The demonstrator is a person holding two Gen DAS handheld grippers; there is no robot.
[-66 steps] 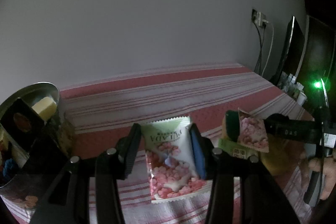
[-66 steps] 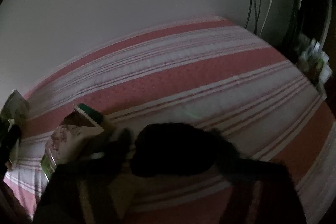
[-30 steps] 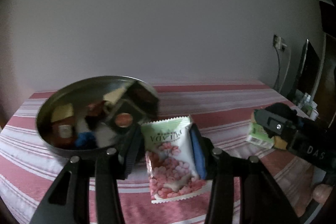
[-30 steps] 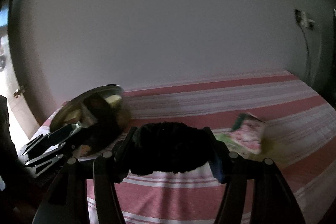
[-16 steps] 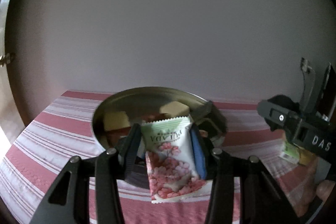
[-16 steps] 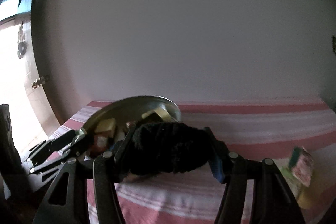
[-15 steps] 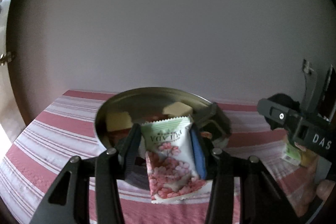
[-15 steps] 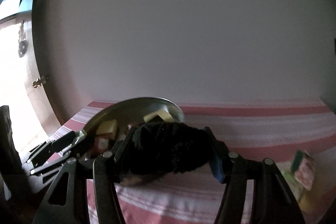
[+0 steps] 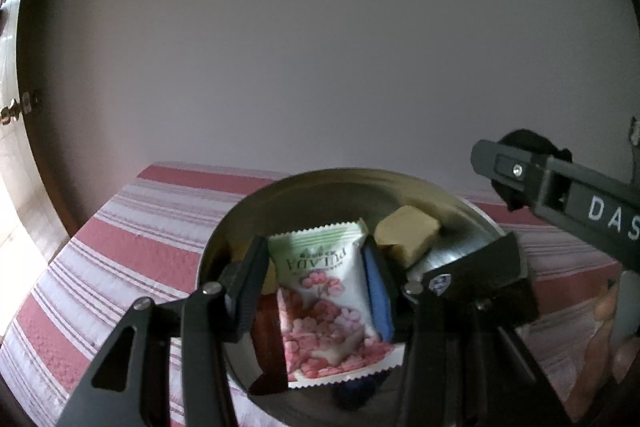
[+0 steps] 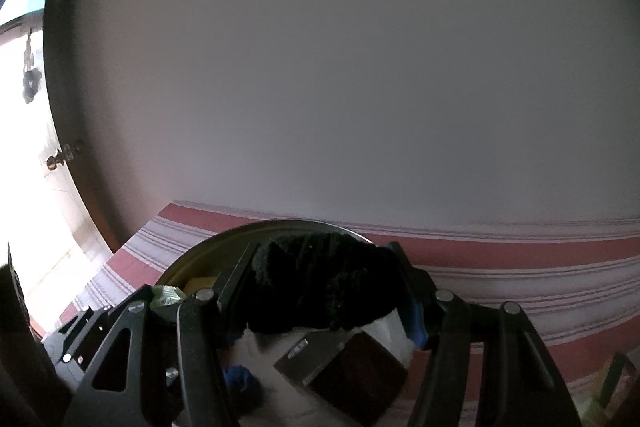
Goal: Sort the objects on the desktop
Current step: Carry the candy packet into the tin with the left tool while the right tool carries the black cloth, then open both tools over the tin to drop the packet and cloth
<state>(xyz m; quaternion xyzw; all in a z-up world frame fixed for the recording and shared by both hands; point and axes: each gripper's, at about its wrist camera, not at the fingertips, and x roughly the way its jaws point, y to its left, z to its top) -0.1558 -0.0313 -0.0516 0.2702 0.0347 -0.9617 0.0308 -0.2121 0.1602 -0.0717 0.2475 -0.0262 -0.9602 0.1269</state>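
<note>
My left gripper (image 9: 316, 287) is shut on a white snack packet with pink flowers (image 9: 326, 301) and holds it over a round metal bowl (image 9: 336, 177). The bowl holds a yellow block (image 9: 408, 237), a dark box (image 9: 480, 281) and other small items. My right gripper (image 10: 324, 291) is shut on a black fuzzy object (image 10: 320, 281), held over the same bowl (image 10: 224, 239). The right gripper also shows in the left wrist view (image 9: 560, 187) at the right. The left gripper shows low left in the right wrist view (image 10: 100, 331).
The table wears a red and white striped cloth (image 9: 120, 239). A plain wall stands behind. A door with a handle (image 10: 60, 157) is at the left. A dark box (image 10: 352, 367) and a blue item (image 10: 238, 377) lie in the bowl.
Both grippers have moved left and closer to the bowl, which now fills the space right under them. The packet and the black object stay gripped.
</note>
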